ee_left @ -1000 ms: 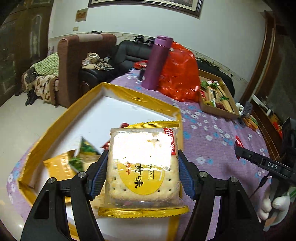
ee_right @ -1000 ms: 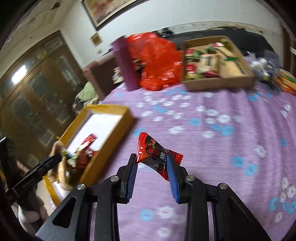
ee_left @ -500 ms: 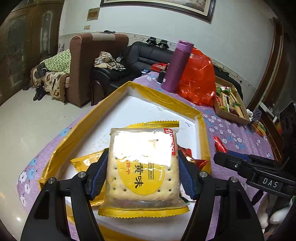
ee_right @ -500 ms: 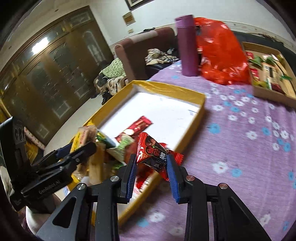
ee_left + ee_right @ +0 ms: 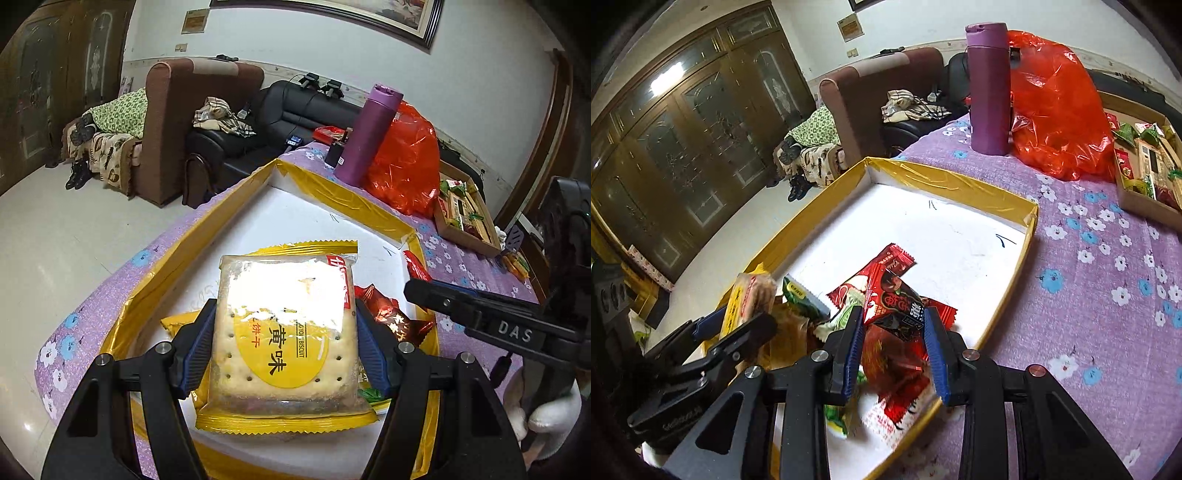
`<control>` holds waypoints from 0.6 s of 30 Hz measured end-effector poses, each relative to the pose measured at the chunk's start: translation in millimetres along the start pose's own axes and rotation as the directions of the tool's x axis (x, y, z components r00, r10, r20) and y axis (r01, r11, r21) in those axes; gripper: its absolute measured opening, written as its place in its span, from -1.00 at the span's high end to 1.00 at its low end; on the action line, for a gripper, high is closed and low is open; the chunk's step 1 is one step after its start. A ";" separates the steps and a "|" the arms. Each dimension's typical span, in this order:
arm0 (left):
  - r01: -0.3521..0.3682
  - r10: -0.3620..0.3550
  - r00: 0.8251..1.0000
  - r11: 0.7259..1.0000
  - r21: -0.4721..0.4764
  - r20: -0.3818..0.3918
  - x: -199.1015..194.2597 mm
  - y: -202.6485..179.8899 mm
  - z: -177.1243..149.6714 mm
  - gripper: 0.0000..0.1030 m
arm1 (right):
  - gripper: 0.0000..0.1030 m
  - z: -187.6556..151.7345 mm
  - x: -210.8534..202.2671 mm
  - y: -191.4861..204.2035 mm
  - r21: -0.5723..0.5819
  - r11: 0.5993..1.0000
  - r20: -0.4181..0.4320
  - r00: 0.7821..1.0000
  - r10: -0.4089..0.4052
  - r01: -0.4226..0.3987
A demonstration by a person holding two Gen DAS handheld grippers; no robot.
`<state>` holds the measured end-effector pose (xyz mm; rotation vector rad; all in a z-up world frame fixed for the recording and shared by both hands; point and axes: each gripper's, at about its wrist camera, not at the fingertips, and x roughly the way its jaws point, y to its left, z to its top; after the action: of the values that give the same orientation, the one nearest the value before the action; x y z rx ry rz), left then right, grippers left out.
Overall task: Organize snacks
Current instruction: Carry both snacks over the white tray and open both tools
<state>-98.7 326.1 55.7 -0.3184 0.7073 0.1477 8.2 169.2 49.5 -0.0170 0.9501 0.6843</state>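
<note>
A: Left gripper (image 5: 284,347) is clamped on a square clear-wrapped cracker packet with a yellow label (image 5: 286,332), held over the near end of the shallow gold-edged tray with a white floor (image 5: 945,229).

B: And the right gripper (image 5: 892,343) is pinched on a small red-and-black foil snack packet (image 5: 897,302), also above that tray's near end, over a heap of red and green wrappers (image 5: 882,365).

A: Past the tray, a tall purple flask (image 5: 988,88) stands beside a crumpled red plastic bag (image 5: 1056,107). A brown cardboard box full of snacks (image 5: 465,218) lies well off to the right.

B: The tabletop wears a purple cloth with blue and white flowers (image 5: 1100,280). Beyond it, a brown armchair (image 5: 173,122), a black leather sofa (image 5: 295,110), pale floor.

A: The right view alone shows the dark glass-fronted wooden cabinet (image 5: 683,133). From the left, a white-gloved hand (image 5: 550,417) on the right gripper's handle.
</note>
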 end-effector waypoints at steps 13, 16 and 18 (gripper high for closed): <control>0.102 -0.102 0.994 0.995 -0.014 -0.023 9.2 -7.1 2.1 -0.34 | 0.35 33.4 35.6 13.4 -0.050 0.998 -0.039 0.999 -0.037 0.035; 0.108 -0.109 0.994 0.994 -0.016 -0.027 12.5 -7.5 1.3 -0.34 | 0.32 35.4 53.0 9.2 -0.050 0.997 -0.062 0.996 -0.064 0.060; 0.112 -0.113 0.993 0.993 -0.034 -0.027 14.0 -3.9 2.3 -0.36 | 0.32 35.0 56.0 4.5 -0.039 0.997 -0.059 0.996 -0.066 0.064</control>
<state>-85.9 323.6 49.0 -0.3908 0.7145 0.0478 53.5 213.1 29.5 -0.1013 0.9905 0.6436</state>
